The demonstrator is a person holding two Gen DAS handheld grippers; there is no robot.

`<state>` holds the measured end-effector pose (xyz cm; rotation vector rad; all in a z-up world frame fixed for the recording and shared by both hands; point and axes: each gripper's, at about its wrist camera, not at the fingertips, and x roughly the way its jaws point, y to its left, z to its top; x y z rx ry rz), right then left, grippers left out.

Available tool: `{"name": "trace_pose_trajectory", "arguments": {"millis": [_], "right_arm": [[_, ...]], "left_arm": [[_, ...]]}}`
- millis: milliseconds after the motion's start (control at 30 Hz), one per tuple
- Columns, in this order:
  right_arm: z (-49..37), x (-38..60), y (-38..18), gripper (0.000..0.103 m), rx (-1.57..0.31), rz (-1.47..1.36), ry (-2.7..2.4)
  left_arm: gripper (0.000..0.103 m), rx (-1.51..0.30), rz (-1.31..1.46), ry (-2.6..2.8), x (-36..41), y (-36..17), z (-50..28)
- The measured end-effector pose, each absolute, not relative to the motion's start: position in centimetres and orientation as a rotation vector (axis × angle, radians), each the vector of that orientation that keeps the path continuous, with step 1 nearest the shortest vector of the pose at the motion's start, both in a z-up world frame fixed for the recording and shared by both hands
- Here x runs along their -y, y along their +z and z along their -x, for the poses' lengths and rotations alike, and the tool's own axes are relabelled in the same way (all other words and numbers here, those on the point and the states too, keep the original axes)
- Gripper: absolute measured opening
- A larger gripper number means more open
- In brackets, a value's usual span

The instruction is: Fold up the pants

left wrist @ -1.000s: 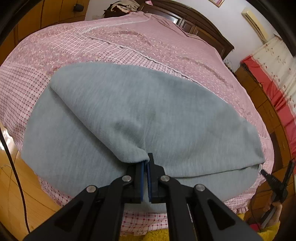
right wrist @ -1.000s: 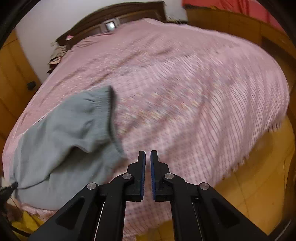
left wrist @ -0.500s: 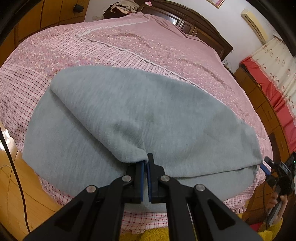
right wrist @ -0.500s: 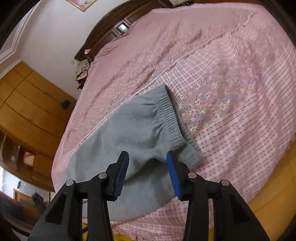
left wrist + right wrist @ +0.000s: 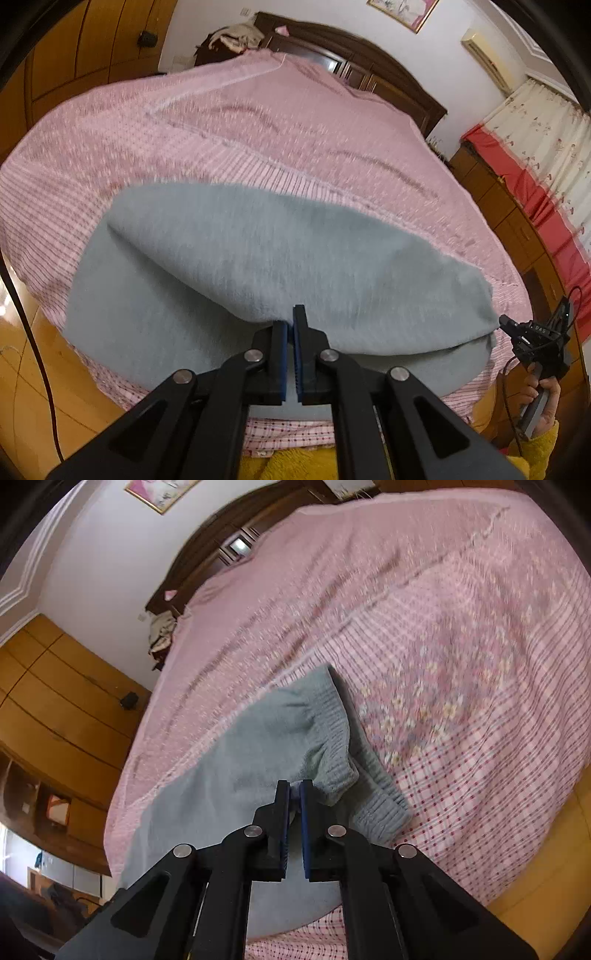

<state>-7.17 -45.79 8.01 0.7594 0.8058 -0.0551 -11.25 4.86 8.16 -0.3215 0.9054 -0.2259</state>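
Note:
Grey-blue pants (image 5: 280, 258) lie on a pink checked bedspread (image 5: 258, 122), near the bed's front edge. My left gripper (image 5: 290, 319) is shut on the near edge of the upper layer and holds it a little above the lower layer. In the right wrist view the pants (image 5: 266, 738) end in a ribbed waistband (image 5: 338, 731). My right gripper (image 5: 294, 788) is shut on the upper layer's edge just beside the waistband and lifts it. The right gripper also shows in the left wrist view (image 5: 532, 332) at the pants' right end.
A dark wooden headboard (image 5: 369, 59) stands at the far end of the bed. Wooden wardrobes (image 5: 55, 686) line the left wall. Red and white curtains (image 5: 535, 155) hang at the right. Wooden floor (image 5: 33, 369) runs along the bed's front edge.
My right gripper swung to the waistband end, opened, then shut on the pants' upper layer. My left gripper kept its hold and both raised the layer slightly.

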Motion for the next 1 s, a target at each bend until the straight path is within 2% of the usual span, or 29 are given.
{"name": "trace_pose_trajectory", "arguments": {"millis": [167, 333, 1000], "right_arm": [[8.5, 45.4, 10.2, 0.006, -0.774, -0.708, -0.038], [10.5, 45.1, 10.6, 0.006, -0.786, -0.682, -0.035], [12.9, 42.3, 6.5, 0.006, -0.895, -0.421, -0.148]], "left_arm": [[0.003, -0.871, 0.297, -0.244, -4.9, 10.6, 12.3], [0.003, -0.898, 0.259, -0.248, -4.8, 10.8, 13.7], [0.003, -1.1, 0.248, -0.213, -4.8, 4.1, 14.8]]}}
